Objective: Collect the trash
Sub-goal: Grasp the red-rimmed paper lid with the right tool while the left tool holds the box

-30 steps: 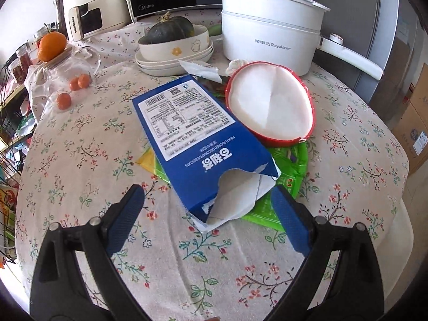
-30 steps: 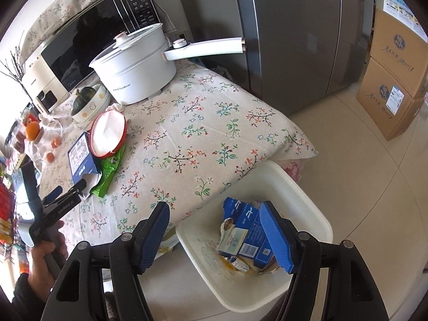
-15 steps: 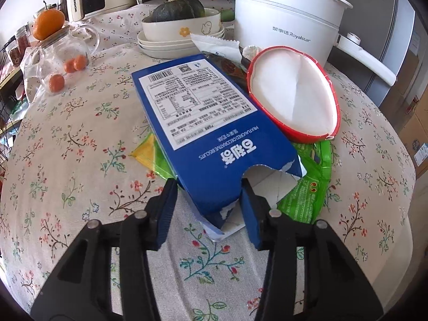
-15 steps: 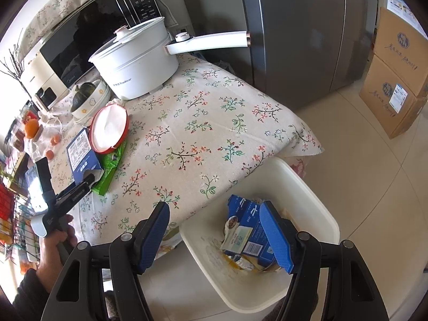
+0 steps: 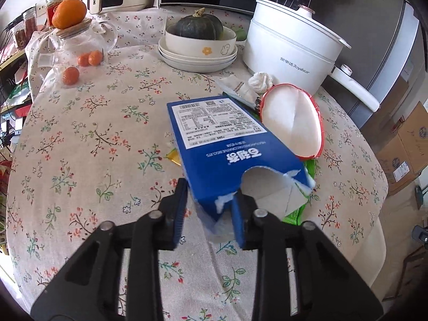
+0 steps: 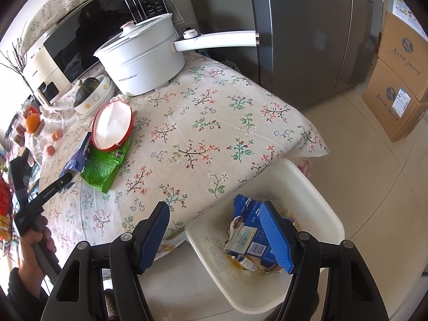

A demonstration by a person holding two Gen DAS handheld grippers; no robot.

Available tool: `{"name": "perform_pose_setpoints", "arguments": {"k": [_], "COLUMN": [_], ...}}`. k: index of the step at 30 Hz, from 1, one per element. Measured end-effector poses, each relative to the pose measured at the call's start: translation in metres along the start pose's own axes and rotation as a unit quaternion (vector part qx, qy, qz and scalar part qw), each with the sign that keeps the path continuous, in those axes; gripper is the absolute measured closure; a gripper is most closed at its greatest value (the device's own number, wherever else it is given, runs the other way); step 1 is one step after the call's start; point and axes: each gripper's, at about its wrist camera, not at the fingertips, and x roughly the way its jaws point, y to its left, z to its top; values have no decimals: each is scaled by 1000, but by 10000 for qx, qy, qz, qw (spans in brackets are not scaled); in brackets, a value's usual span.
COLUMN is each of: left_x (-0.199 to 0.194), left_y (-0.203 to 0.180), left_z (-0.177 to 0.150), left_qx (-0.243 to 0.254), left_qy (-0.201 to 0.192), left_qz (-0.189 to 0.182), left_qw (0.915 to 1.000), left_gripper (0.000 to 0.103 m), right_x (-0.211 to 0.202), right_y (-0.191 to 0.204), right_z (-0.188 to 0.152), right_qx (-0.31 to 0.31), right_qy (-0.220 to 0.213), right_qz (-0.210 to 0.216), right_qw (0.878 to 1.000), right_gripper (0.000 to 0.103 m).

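Rubbish is part cleared, by my reckoning. The white bin (image 6: pixel 267 230) on the floor just off the table's corner already holds torn blue cartons (image 6: pixel 254 238) and some wrappers, so some of the work looks done.

The left gripper (image 5: pixel 211 208) is closing on the torn end of a blue biscuit box (image 5: pixel 224 141), the ragged cardboard corner sitting between its blue pads and apparently pinched already. The box looks tilted up off the flowered tablecloth (image 5: pixel 93 147), well across the table from the bin.

More is left on the table. A green snack wrapper (image 6: pixel 105 163) lies partly under the box, and a red-rimmed paper lid (image 5: pixel 293 123) rests on that wrapper's far end. Beyond these, towards the white electric pot (image 5: pixel 289 50), sit a crumpled tissue (image 5: pixel 260 80) and a torn clear wrapper (image 5: pixel 235 87).

The right gripper (image 6: pixel 216 238) hangs over the near side of the bin, fingers spread wide with nothing between them.

I would say the box must travel to the bin next, then the wrappers, lid and tissue.
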Motion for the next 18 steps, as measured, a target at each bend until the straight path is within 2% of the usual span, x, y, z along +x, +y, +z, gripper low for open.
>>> {"name": "perform_pose_setpoints", "arguments": {"k": [2, 10, 15, 18], "left_x": [-9, -43, -70, -81], "left_y": [8, 36, 49, 57], "left_z": [0, -4, -3, -2], "left_qx": [-66, -221, -235, -161], "left_qy": [10, -128, -380, -518], "left_qz": [-125, -251, -351, -310], "left_qw": [9999, 9994, 9984, 9980], "left_gripper": [79, 80, 80, 80], "right_x": [1, 5, 20, 40], "right_y": [5, 36, 47, 48], "right_z": [0, -1, 0, 3], "right_qx": [3, -84, -109, -36], "right_qy": [-1, -2, 72, 297], "right_qz": [35, 268, 220, 117], "right_qw": [10000, 9996, 9997, 9995], "right_gripper": [32, 32, 32, 32]}}
